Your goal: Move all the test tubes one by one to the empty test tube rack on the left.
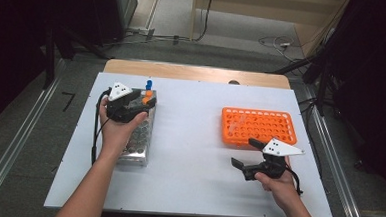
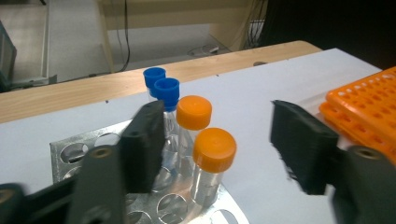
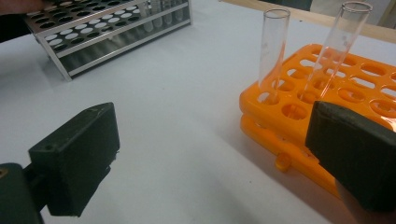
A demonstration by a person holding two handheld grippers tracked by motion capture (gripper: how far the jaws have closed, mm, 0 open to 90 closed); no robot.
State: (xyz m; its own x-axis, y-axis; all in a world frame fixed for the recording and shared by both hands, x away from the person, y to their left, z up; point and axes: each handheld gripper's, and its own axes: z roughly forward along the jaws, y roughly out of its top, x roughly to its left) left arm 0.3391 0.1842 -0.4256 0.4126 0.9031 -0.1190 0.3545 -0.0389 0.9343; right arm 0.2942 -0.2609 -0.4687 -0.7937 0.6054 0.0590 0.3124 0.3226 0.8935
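My left gripper (image 2: 219,154) stands with its jaws well apart, nothing pinched: the nearer orange-capped tube (image 2: 212,161) sits in the gap between the pads, touched by neither, seated upright in the metal rack (image 2: 70,151). Behind it stands a second orange-capped tube (image 2: 192,116), then two blue-capped tubes (image 2: 163,88), all crowded at the rack's far end, which lies near the desk's far left corner. From the high view the left gripper (image 1: 140,101) hangs right over that cluster.

My right gripper (image 3: 210,154) is wide open too and holds nothing (it's parked, waiting its turn). It sits near the desk's right edge, just short of the orange rack (image 3: 355,84), where two uncapped glass tubes (image 3: 273,46) stand in the near corner holes, one upright, one leaning.

My read: the left side is at a release or a regrasp on that front orange tube. To do it well, I'd back straight up and away along the tube's axis, keeping both pads off the cap so nothing tips; the neighbours are tight, and a sideways drift would knock the second orange cap. If I'm taking it instead, I'd centre on the cap and close evenly.
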